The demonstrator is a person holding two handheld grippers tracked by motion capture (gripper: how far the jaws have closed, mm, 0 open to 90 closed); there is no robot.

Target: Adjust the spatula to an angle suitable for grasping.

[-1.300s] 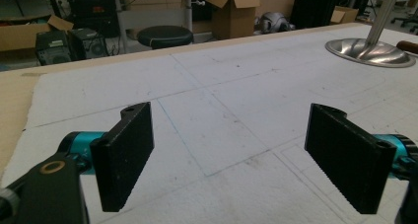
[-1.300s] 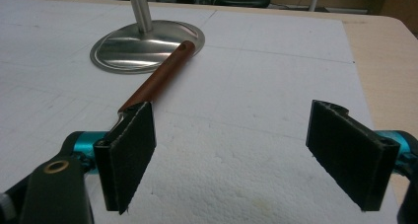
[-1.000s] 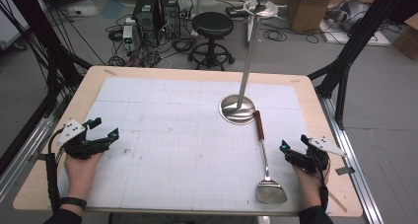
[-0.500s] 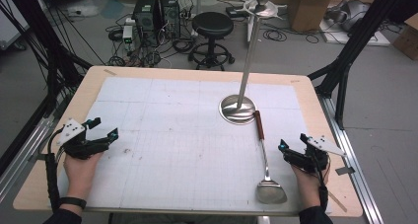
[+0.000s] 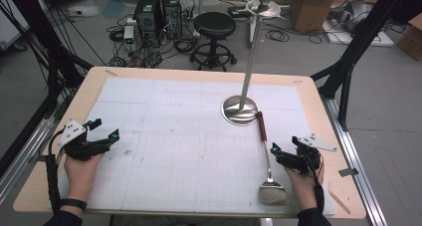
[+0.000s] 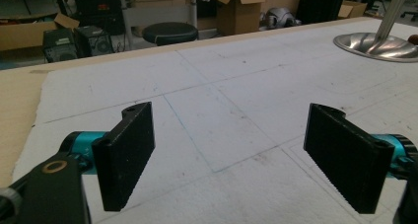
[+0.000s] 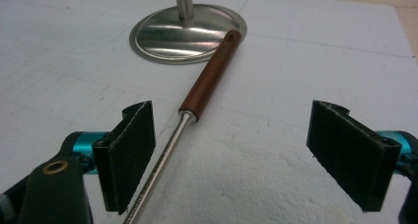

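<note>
Just beside the spatula (image 5: 268, 159), the right gripper (image 5: 284, 147) gapes wide.

On the surface (image 5: 199, 76) lies a mat (image 5: 189, 146) covering most of it. A stand (image 5: 240, 110) sits on the mat, right of centre and toward the far side. A ladle (image 5: 267, 161) lies just right of it, handle end touching the stand's base, bowl at the near edge. The right gripper (image 5: 284, 152) hovers just right of the ladle's shaft, the left gripper (image 5: 104, 129) well apart at the near left. A stool (image 5: 214, 24) stands on the floor beyond the far edge.
</note>
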